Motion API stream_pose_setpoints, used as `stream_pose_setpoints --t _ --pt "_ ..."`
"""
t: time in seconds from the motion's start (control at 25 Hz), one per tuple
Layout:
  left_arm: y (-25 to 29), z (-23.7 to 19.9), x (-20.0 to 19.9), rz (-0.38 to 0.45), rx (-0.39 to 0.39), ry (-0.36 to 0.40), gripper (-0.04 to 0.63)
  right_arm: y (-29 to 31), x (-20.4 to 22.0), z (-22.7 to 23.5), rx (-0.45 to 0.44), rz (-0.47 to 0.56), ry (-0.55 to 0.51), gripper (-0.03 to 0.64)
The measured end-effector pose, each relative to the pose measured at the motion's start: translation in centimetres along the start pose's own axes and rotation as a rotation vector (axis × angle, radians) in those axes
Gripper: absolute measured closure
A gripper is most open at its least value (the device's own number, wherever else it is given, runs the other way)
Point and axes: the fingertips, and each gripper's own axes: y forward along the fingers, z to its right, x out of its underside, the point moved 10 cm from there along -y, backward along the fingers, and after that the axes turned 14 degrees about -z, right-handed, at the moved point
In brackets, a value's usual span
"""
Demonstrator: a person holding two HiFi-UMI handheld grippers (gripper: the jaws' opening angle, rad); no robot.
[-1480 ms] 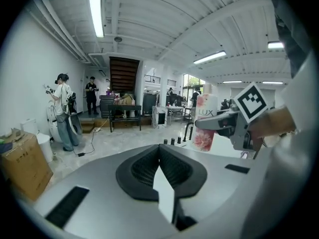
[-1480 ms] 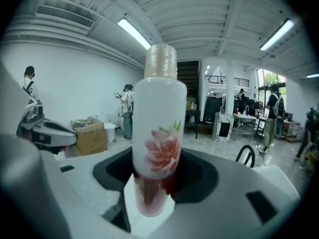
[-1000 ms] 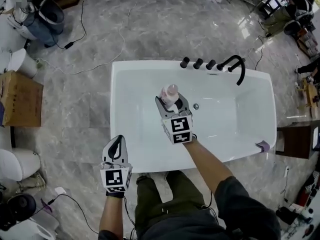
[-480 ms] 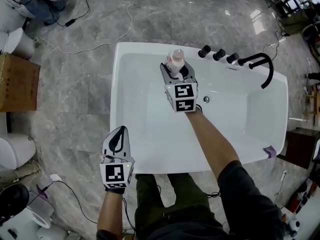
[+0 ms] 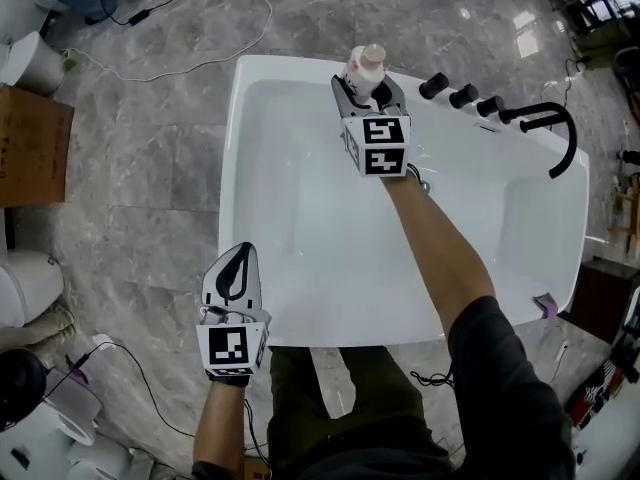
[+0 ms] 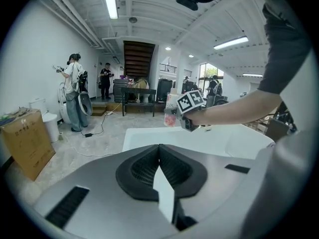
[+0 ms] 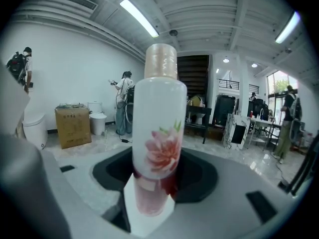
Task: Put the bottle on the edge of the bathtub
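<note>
A person leans over a white bathtub [image 5: 300,228] on a grey marble floor [image 5: 150,168], one arm stretched across the basin. The right claw [image 5: 368,86] grips the lower part of a white bottle [image 5: 368,63], its jaws spread wide around the body. The bottle stands upright at the tub's far rim, just left of three black tap knobs [image 5: 463,96] and well left of the curved black spout [image 5: 555,133]. Whether its base touches the rim cannot be told.

The bottle carries a pink flower print with green leaves, a pinkish band at its foot and a pale beige cap. No lettering on it can be read. Each claw's cube shows only square black-and-white markers. Print on the cardboard box [image 5: 35,148] far left of the tub is too small to read.

A second earlier the bottle hung over the middle of the basin; it has since travelled to the far rim.

The left claw [image 5: 240,263], jaws pressed together on nothing, stays outside the tub's near left corner, where it was before.
</note>
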Motion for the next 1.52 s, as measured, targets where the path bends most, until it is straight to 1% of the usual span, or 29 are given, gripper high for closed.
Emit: stream_pose_setpoints --t 0.12,0.32,0.8,1.2,1.32,1.52 --pt "0.2 -0.3 1.5 -0.017 -0.006 -0.016 0.592 1.9 0.1 0.0 -0.003 0.003 -0.005 0.38" --pt "0.5 -0.9 3.8 -0.053 -0.02 -0.032 0.592 4.6 0.1 -0.1 -0.006 0.007 0.017 0.38" --pt "2.0 -1.2 7.0 -0.102 -0.035 -0.063 0.592 10.4 0.7 0.3 -0.002 0.014 0.026 0.38" --pt "2.6 -2.1 8.5 -0.147 -0.043 -0.087 0.592 13.3 1.0 0.0 0.0 0.01 0.038 0.38" --pt "2.7 -2.2 8.8 -0.147 -0.046 -0.099 0.592 13.7 1.1 -0.1 0.005 0.014 0.053 0.38" --pt "3.4 -2.0 9.0 -0.16 -0.034 -0.094 0.592 14.5 0.9 0.5 0.01 0.012 0.062 0.38"
